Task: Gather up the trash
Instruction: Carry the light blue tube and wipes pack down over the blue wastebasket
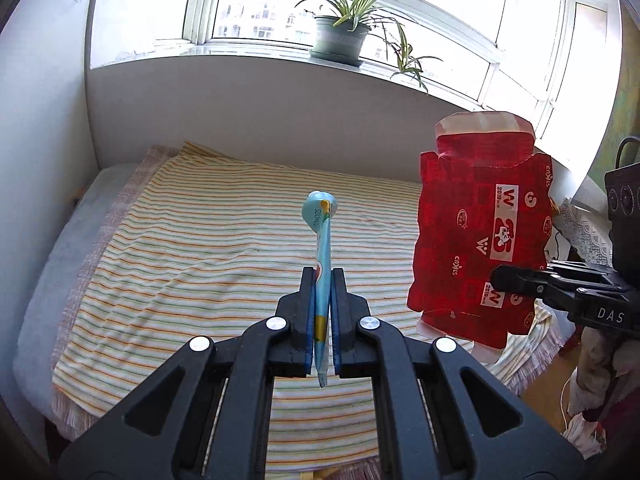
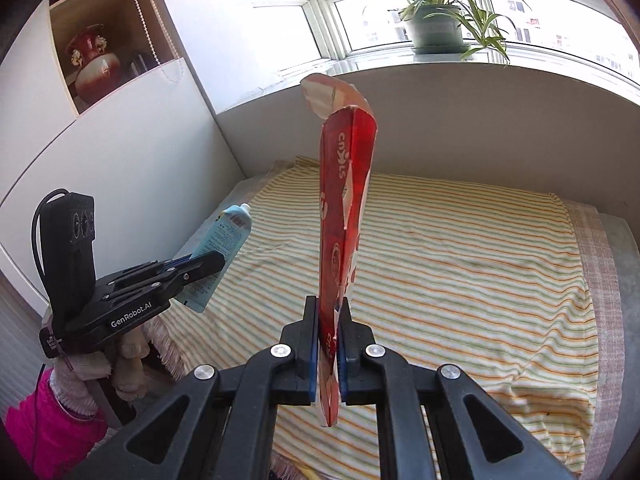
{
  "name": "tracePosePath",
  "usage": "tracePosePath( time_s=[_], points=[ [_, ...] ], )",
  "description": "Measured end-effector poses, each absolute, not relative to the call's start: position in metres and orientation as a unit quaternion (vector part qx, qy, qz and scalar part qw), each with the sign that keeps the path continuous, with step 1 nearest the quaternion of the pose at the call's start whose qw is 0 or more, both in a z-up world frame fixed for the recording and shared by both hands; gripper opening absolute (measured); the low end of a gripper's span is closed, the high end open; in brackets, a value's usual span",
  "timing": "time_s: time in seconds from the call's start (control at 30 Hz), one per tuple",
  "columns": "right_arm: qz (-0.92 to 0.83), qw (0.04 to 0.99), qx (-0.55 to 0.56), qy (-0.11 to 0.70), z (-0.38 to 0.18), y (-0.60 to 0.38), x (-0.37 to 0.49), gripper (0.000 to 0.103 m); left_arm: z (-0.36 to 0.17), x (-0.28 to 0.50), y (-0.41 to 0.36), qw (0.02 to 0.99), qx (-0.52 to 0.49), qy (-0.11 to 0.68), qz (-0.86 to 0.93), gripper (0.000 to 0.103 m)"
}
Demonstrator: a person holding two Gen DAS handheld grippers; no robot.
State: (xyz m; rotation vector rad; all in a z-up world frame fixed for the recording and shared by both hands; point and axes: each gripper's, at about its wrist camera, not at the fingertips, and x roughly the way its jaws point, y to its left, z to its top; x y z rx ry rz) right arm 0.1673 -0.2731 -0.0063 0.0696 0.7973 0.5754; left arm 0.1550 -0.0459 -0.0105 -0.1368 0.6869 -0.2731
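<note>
My left gripper (image 1: 322,276) is shut on a flattened light-blue tube (image 1: 322,240), held upright above the striped bed. The tube also shows in the right wrist view (image 2: 226,240), clamped in the left gripper (image 2: 208,266) at the left. My right gripper (image 2: 329,304) is shut on a flattened red carton (image 2: 342,208), edge-on and upright. In the left wrist view the red carton (image 1: 480,224) faces me at the right, held by the right gripper (image 1: 500,278) above the bed's right edge.
A bed with a yellow striped cover (image 1: 208,248) fills the middle of both views. A grey wall and window sill with a potted plant (image 1: 340,38) lie behind. A shelf with a red vase (image 2: 94,66) is at the upper left.
</note>
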Motion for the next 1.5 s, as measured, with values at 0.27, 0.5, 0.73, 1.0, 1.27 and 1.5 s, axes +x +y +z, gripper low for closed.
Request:
tracePosePath(
  time_s=[0.27, 0.5, 0.73, 1.0, 1.27, 1.5],
  points=[
    [0.314, 0.87, 0.028, 0.378, -0.008, -0.262, 0.098, 0.005, -0.006, 0.086, -0.042, 0.937, -0.051, 0.317, -0.138, 0.004],
    [0.338, 0.859, 0.02, 0.383, -0.019, -0.258, 0.042, 0.005, -0.016, 0.034, -0.036, 0.937, -0.055, 0.317, -0.139, 0.004],
    [0.357, 0.843, 0.008, 0.402, -0.04, -0.255, 0.0, 0.005, -0.039, -0.002, -0.033, 0.933, -0.051, 0.33, -0.137, 0.004],
    [0.362, 0.819, 0.008, 0.446, -0.081, -0.258, -0.021, 0.005, -0.079, -0.033, -0.033, 0.917, -0.058, 0.369, -0.143, 0.004],
    [0.356, 0.798, 0.009, 0.487, -0.123, -0.263, -0.029, 0.005, -0.12, -0.048, -0.042, 0.896, -0.056, 0.414, -0.149, 0.004],
    [0.345, 0.788, -0.013, 0.51, -0.156, -0.256, -0.034, 0.005, -0.158, -0.047, -0.056, 0.879, -0.054, 0.449, -0.15, 0.004]
  ],
)
